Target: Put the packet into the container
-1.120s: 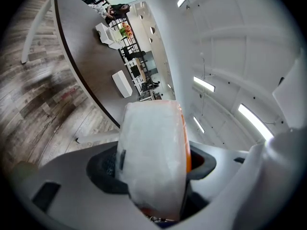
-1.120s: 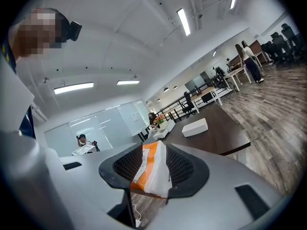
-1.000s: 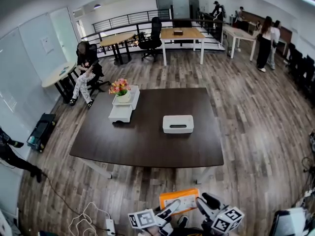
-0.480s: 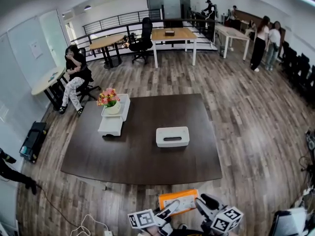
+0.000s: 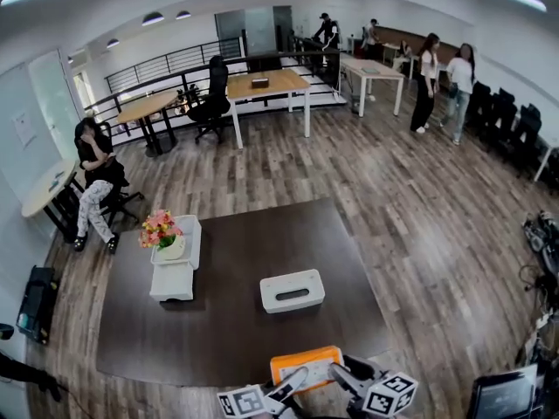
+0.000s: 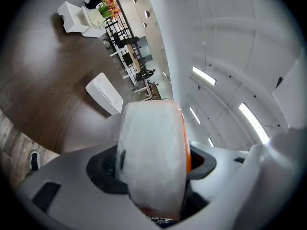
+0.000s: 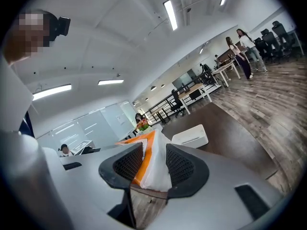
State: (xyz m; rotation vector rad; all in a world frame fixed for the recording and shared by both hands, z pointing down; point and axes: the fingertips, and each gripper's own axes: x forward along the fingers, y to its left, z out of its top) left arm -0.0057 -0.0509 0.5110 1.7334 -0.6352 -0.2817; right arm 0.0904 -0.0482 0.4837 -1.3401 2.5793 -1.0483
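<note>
One table now fills the lower frame, closer than a second ago. White container lower centre, nearer too. Orange packet bottom centre, clamped by left gripper and right gripper. Approach under way.

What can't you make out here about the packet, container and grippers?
Packet: print too small in head view; near end behind both grippers.
Container: inside hidden under its slotted top, all views.
Left gripper and right gripper: handles cut off by head view's bottom edge.
</note>
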